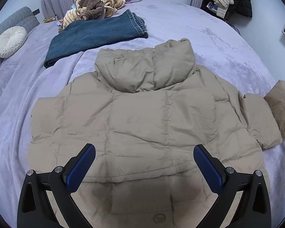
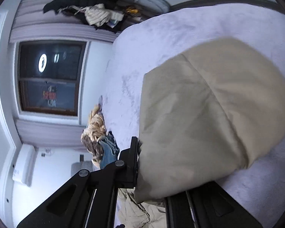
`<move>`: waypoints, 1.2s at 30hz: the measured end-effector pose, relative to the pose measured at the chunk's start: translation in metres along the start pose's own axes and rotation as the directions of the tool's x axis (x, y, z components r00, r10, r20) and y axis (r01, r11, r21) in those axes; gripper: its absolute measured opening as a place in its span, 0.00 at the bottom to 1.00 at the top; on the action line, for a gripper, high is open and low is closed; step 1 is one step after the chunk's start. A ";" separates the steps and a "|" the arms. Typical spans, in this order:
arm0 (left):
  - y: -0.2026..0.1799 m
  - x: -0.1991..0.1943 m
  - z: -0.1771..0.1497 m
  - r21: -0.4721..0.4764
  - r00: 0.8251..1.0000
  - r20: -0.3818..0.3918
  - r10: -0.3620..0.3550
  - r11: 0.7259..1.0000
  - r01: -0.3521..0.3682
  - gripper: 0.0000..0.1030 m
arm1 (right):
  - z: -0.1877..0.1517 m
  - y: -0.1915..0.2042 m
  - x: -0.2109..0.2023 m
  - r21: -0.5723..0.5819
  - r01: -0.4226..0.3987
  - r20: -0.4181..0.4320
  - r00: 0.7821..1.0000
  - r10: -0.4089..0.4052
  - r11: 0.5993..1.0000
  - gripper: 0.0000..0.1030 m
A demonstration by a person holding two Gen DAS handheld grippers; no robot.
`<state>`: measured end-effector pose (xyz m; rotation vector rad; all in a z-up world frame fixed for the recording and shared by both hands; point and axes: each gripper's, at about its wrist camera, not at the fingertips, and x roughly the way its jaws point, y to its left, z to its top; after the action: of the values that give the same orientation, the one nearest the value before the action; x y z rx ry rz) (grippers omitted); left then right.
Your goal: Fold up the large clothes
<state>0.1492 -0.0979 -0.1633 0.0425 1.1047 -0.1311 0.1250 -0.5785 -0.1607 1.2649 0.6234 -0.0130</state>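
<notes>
A beige puffer jacket [image 1: 142, 117] lies spread flat, back side up, on a bed covered with a lilac plush blanket [image 1: 228, 53]. In the left wrist view it fills the middle and lower part of the frame, its hood [image 1: 148, 66] pointing toward the top and one sleeve [image 1: 266, 114] stretching out to the right edge. The left gripper [image 1: 144, 167] stands at the bottom of this frame with its jaws wide apart; both blue pads [image 1: 79, 169] hover over the jacket's lower back, one to each side, and nothing sits between them. Whether they touch the fabric I cannot tell.

Above the jacket in this frame, toward the upper left, lies a folded dark teal garment [image 1: 96, 38], apart from the hood. Beyond it sits a heap of tan striped and brown clothes [image 1: 96, 5]. A round white cushion [image 1: 10, 41] leans against the grey headboard [image 1: 13, 22] at the left edge.

In the right wrist view the picture is rolled sideways and somewhat blurred. The right gripper [image 2: 142, 171] sits at the lower centre, clamped on a puffy part of the jacket [image 2: 209, 117], which bulges up and to the right from the jaws and hides the right-hand finger. The black left-hand finger [image 2: 131, 163] presses against the fabric's edge. A dark window [image 2: 51, 77] fills the left of this frame.
</notes>
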 end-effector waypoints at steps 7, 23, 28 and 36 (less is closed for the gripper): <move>0.057 -0.001 -0.003 -0.067 1.000 0.008 0.007 0.998 -0.006 1.00 | -0.082 0.130 0.067 -0.411 -0.035 -0.137 0.990 -0.024 0.911 0.07; 0.141 0.022 -0.021 -0.143 1.000 -0.007 0.002 0.990 -0.003 1.00 | -0.327 0.105 0.225 -0.829 0.145 -0.197 0.827 -0.526 0.539 0.08; 0.142 0.024 -0.014 -0.168 0.999 0.011 -0.051 0.984 0.052 1.00 | -0.323 0.103 0.213 -0.786 0.136 -0.259 0.813 -0.521 0.603 0.70; 0.162 0.027 0.003 -0.253 0.985 0.041 -0.168 0.952 0.173 1.00 | -0.242 0.088 0.152 -0.450 0.250 -0.176 0.916 -0.360 0.857 0.70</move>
<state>0.1846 0.0603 -0.1908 -0.2858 1.0977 -0.1429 0.1781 -0.2855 -0.1891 0.7406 0.9927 0.0183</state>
